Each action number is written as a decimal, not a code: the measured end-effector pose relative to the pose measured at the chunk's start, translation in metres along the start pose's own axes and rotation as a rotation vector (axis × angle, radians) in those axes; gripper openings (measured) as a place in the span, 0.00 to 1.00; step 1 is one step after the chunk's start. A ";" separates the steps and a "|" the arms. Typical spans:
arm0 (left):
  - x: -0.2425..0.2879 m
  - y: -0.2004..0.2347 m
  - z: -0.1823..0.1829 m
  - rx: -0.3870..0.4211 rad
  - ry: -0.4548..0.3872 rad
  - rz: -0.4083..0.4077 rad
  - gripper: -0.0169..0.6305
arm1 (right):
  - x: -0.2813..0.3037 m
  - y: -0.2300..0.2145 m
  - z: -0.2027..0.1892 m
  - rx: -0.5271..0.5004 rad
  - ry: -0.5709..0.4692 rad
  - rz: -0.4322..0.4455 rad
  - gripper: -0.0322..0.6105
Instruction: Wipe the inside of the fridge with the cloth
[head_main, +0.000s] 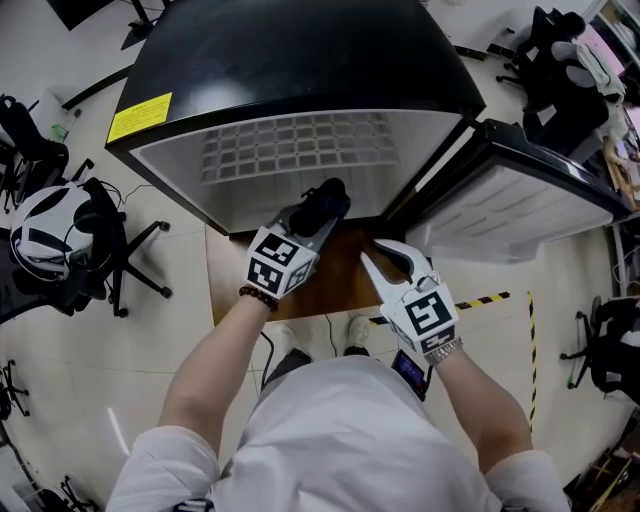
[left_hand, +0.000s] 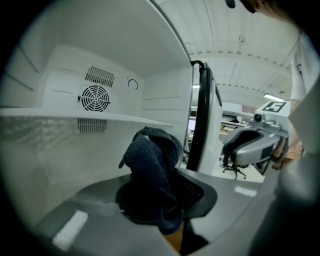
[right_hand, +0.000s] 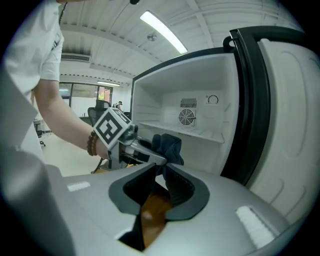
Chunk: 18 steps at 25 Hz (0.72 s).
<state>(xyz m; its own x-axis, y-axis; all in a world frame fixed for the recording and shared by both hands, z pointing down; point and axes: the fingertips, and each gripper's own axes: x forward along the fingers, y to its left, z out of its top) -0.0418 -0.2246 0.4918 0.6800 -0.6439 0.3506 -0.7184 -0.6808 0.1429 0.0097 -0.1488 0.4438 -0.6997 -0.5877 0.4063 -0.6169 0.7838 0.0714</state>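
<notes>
pinched dark blue knitted cloth (left_hand: 152, 155) in left gripper (left_hand: 160, 200) at mouth of open black fridge with white interior (head_main: 300, 150); right gripper (right_hand: 159, 187) slightly spread, empty; wiping apparently not yet begun.

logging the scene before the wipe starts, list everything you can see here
fridge: one, black outside, white inside, open before the person
fridge door: one, white-lined, swung open at right
shelf: one, pale, across the interior
fan vent: one, white, back wall above the shelf
label: one, yellow, fridge top, left
cloth: one, dark blue, bunched at the fridge opening
board: one, brown, floor under the fridge front
striped tape: one, yellow-black, floor at right
office chairs: several, black, room's edges
left tool: one, grey, shut on the cloth
right tool: one, grey, slightly open, empty, beside the left
arms: two, bare, each hand holding a tool
</notes>
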 end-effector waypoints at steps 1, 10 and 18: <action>0.006 0.005 -0.001 -0.007 0.001 0.035 0.14 | -0.001 0.000 0.001 0.004 -0.003 -0.003 0.15; 0.065 0.037 -0.001 -0.068 0.014 0.204 0.14 | -0.014 -0.003 -0.004 -0.015 -0.006 0.024 0.12; 0.103 0.054 0.001 -0.092 -0.002 0.288 0.14 | -0.022 -0.012 -0.005 -0.019 -0.016 0.053 0.11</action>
<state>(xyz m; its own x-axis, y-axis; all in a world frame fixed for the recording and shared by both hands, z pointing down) -0.0107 -0.3282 0.5345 0.4464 -0.8068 0.3871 -0.8920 -0.4353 0.1215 0.0340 -0.1442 0.4386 -0.7368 -0.5487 0.3950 -0.5721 0.8173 0.0681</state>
